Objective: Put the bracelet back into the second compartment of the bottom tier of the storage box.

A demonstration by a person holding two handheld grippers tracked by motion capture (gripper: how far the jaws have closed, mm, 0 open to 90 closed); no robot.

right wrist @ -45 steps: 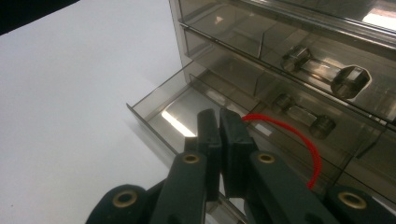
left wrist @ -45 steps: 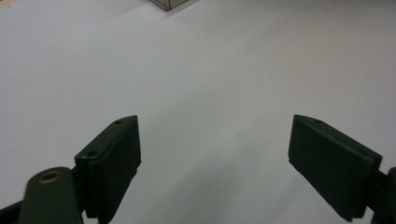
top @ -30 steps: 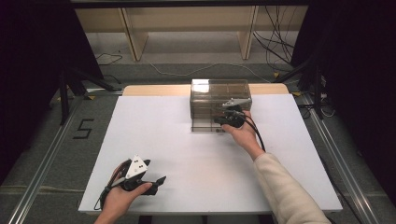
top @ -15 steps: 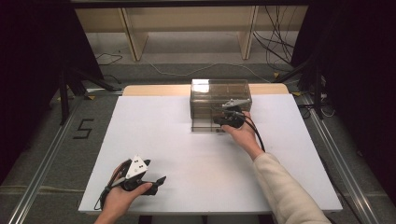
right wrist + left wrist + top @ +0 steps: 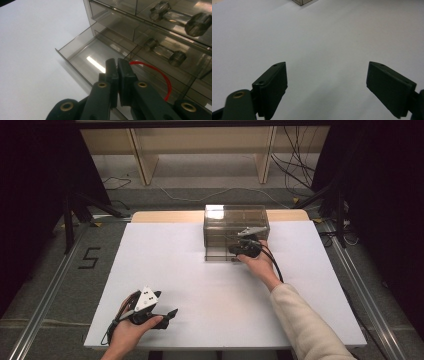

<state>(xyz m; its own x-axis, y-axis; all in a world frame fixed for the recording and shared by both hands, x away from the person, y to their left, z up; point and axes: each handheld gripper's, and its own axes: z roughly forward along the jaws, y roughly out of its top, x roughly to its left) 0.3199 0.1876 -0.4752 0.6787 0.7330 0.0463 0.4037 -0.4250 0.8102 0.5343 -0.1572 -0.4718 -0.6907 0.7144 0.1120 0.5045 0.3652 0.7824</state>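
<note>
A smoky clear drawer box (image 5: pixel 235 220) stands at the back middle of the white table (image 5: pixel 200 285). Its bottom left drawer (image 5: pixel 75 51) is pulled out. My right gripper (image 5: pixel 234 249) is at the box front, over that open drawer (image 5: pixel 218 254). In the right gripper view its jaws (image 5: pixel 117 61) are pressed together, and a thin red band (image 5: pixel 160 73) arcs from their tips down to the right. My left gripper (image 5: pixel 169 314) rests near the table's front left edge, and its jaws (image 5: pixel 327 75) stand wide apart over bare table.
Round knobs (image 5: pixel 177 58) stick out from the box's closed drawers. A corner of the box (image 5: pixel 302 2) shows far ahead in the left gripper view. Wooden shelving (image 5: pixel 200 150) and cables (image 5: pixel 300 170) lie on the floor beyond the table.
</note>
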